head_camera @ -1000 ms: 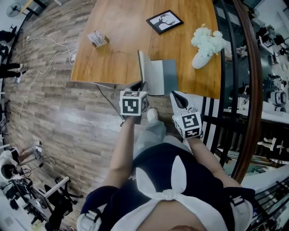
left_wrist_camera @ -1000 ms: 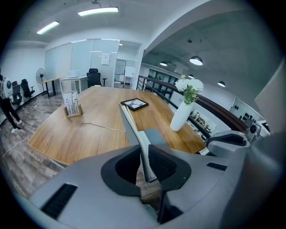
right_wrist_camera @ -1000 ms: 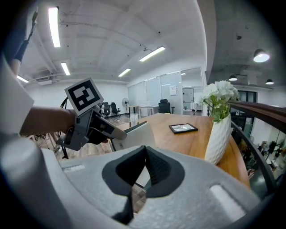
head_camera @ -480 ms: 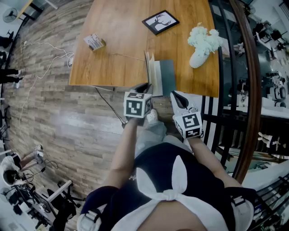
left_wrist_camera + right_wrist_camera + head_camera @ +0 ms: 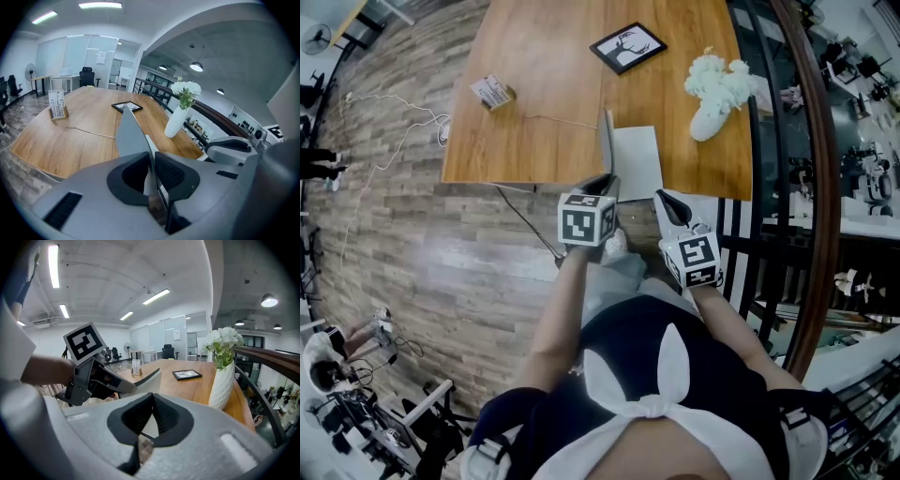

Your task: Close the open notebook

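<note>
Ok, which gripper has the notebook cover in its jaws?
The left gripper: the raised cover stands edge-on, pinched between its jaws. The right gripper has its jaws together with nothing between them.

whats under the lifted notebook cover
A bare white page lies under the cover, which stands nearly upright between the jaws of the left claw as they are closing. The pages below that top one, and the table under the notebook, are covered.

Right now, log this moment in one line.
left gripper: jaws closing, notebook cover between them | notebook cover: near-upright, not yet shut | right gripper: shut, empty
</note>
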Demonstrator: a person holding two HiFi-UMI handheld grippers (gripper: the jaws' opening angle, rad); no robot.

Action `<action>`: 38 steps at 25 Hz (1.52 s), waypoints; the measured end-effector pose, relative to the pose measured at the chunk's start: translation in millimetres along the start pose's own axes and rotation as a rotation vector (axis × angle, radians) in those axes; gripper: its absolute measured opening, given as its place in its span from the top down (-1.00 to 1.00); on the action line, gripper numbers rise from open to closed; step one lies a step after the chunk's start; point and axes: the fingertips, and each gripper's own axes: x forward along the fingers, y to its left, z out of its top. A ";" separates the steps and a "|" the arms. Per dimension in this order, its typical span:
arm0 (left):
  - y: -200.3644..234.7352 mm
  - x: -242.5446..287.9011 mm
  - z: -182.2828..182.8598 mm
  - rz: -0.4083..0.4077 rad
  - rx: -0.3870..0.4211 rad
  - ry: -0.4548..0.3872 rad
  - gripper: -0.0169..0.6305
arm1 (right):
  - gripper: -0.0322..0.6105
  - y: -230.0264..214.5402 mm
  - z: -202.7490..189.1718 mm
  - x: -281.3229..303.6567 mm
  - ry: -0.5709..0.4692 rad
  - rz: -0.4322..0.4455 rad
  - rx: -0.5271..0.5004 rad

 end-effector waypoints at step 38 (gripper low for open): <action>-33.0 33.9 1.8 -0.138 0.046 0.038 0.77 | 0.90 -22.9 -3.7 -7.5 0.011 -0.101 0.041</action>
